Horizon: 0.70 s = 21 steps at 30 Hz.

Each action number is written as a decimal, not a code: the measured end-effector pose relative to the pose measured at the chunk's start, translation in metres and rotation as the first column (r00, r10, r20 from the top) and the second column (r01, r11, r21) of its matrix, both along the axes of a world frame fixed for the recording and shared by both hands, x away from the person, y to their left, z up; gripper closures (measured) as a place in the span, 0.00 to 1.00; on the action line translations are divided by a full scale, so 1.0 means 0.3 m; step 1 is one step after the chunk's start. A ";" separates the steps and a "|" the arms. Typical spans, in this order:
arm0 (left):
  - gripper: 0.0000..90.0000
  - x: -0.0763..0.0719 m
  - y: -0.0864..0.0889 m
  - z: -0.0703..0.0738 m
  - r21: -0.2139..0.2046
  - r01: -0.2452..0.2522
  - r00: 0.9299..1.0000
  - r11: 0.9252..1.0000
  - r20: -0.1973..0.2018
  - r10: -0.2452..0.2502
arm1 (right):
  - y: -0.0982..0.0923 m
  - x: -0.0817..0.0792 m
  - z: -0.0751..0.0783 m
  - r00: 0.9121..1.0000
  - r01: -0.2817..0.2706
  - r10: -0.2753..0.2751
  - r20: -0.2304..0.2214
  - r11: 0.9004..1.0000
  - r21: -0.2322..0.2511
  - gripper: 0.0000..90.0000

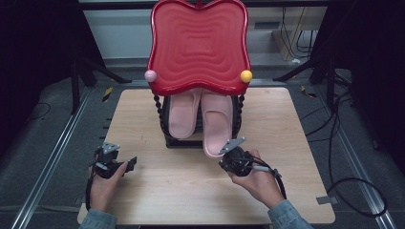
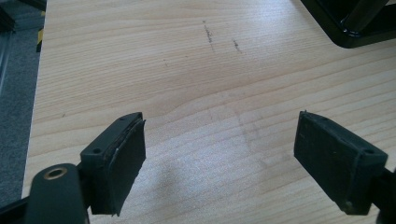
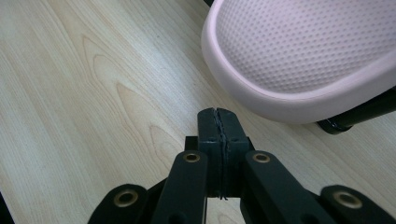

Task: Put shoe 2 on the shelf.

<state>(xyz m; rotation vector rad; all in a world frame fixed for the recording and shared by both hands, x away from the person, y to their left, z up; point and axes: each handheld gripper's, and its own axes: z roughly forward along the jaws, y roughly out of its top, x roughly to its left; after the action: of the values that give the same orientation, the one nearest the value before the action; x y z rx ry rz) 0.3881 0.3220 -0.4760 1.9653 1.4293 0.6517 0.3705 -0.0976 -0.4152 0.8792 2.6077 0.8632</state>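
Pink and perforated, the slipper [image 1: 217,125] nearest your right gripper [image 1: 232,157] lies sole-up on the black rack [image 1: 184,141], its rounded end hanging over the rack's front edge toward you. In the right gripper view that same rounded end [image 3: 299,60] sits just beyond and to the right of your jaws, close but not touching them, and those jaws are pressed flat together with nothing caught between the pads. A second pink slipper [image 1: 184,114] lies beside the first on the rack, to its left in the high view, tucked further back under the red tray [image 1: 199,45]. That tray, wavy-edged and ribbed in rings, stands on top of the rack, with a pink ball [image 1: 150,75] at its left front corner and a yellow ball [image 1: 246,76] at its right front corner. Your left gripper [image 1: 125,164] rests low over the wooden table [image 1: 181,191], well apart from the rack and both slippers; in the left gripper view its two pads [image 2: 126,154] stand wide apart over bare wood, holding nothing, with a corner of the rack's black frame [image 2: 355,23] at the upper right. Both your hands come in from the near edge, each sleeve in blue denim [image 1: 286,217].
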 end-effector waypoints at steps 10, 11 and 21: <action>0.18 0.000 -0.002 -0.002 0.001 0.001 1.000 1.000 -0.001 -0.001 | 0.007 0.023 0.009 1.000 -0.005 0.005 0.003 1.000 0.010 1.00; 0.18 0.000 -0.001 0.000 0.001 0.000 1.000 1.000 0.000 0.000 | 0.008 0.025 0.011 1.000 -0.007 0.007 0.003 1.000 0.008 1.00; 0.18 0.001 -0.005 -0.004 0.000 0.004 1.000 1.000 -0.004 -0.004 | 0.030 0.070 0.042 1.000 0.009 -0.010 0.021 0.999 0.033 1.00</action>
<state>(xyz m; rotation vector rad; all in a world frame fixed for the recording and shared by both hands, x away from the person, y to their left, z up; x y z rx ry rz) 0.3885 0.3205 -0.4771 1.9698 1.4279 0.6461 0.3914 -0.0886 -0.4027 0.8851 2.5761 0.9108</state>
